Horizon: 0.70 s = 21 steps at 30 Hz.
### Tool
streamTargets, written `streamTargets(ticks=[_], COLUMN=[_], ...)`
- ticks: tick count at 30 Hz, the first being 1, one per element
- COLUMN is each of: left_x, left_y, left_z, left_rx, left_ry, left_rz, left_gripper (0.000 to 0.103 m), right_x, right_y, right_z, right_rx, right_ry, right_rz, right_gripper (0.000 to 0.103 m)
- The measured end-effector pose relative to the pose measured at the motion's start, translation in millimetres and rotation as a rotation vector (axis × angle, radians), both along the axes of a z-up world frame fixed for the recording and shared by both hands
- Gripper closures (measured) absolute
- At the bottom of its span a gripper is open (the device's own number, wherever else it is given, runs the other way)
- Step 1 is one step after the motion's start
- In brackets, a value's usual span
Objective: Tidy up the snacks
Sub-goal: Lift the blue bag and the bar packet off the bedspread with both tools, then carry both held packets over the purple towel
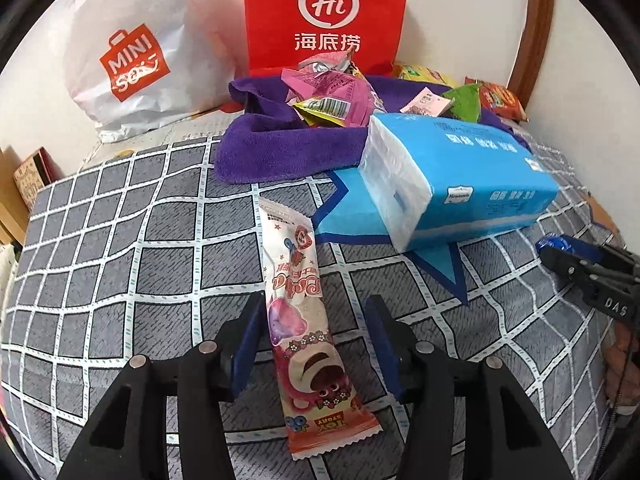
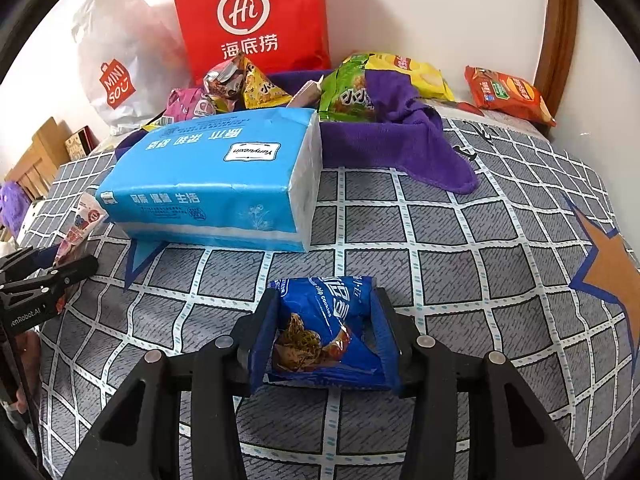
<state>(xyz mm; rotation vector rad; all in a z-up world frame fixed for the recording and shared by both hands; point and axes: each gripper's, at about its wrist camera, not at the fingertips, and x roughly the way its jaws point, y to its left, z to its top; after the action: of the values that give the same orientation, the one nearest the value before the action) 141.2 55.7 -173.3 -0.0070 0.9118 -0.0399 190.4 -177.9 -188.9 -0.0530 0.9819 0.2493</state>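
Observation:
A long pink-and-white snack stick [image 1: 304, 320] lies flat on the checked bedspread [image 1: 120, 240]. My left gripper [image 1: 315, 302] stands open around its middle, and the right pad is clear of the wrapper. In the right wrist view this stick [image 2: 80, 224] shows at the far left. A blue cookie pack [image 2: 320, 328] sits between the blue pads of my right gripper [image 2: 327, 294]. Both pads press its sides, with the pack low over the bedspread [image 2: 480, 240]. A purple towel [image 1: 280, 148] [image 2: 360, 140] at the back holds several small snack packs.
A blue tissue pack [image 1: 460, 176] [image 2: 216, 184] lies in front of the towel, between the two grippers. A red paper bag [image 1: 326, 12] and a white shopping bag [image 1: 136, 52] stand against the wall. Green [image 2: 348, 92], yellow [image 2: 420, 72] and orange chip bags [image 2: 508, 94] lie at the back right.

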Motion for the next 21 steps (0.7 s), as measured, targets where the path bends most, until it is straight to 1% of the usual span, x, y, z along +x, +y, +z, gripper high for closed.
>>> streamTargets(ticks=[2, 6, 10, 11, 12, 14, 16, 18, 21], left_x=[0, -1, -3, -3, -3, -4, -6, -7, -8], left_y=[0, -2, 1, 1, 1, 4, 6, 10, 14], left_z=[0, -1, -1, -1, 0, 0, 0, 0, 0], left_rx=[-0.008, 0.017, 0.002, 0.001, -0.002, -0.017, -0.040, -0.068, -0.094], left_ry=[-0.002, -0.002, -0.003, -0.004, -0.007, -0.011, -0.015, -0.016, -0.015], left_rz=[0.006, 0.006, 0.010, 0.010, 0.012, 0.012, 0.010, 0.009, 0.010], left_gripper=[0.054, 0.054, 0.054, 0.056, 0.061, 0.066, 0.075, 0.080, 0.082], right_x=[0, 1, 1, 2, 1, 1, 0, 0, 1], right_y=[1, 4, 6, 5, 5, 6, 6, 5, 3], right_z=[0, -2, -1, -1, -1, -1, -1, -1, -1], right_rx=[-0.005, -0.020, -0.029, -0.024, -0.024, -0.035, -0.034, -0.031, -0.024], right_ry=[-0.001, -0.002, -0.001, -0.001, -0.002, -0.004, -0.005, -0.007, -0.004], right_rz=[0.003, 0.014, 0.016, 0.016, 0.016, 0.017, 0.015, 0.009, 0.004], right_gripper=[0.055, 0.051, 0.051, 0.051, 0.051, 0.051, 0.052, 0.054, 0.056])
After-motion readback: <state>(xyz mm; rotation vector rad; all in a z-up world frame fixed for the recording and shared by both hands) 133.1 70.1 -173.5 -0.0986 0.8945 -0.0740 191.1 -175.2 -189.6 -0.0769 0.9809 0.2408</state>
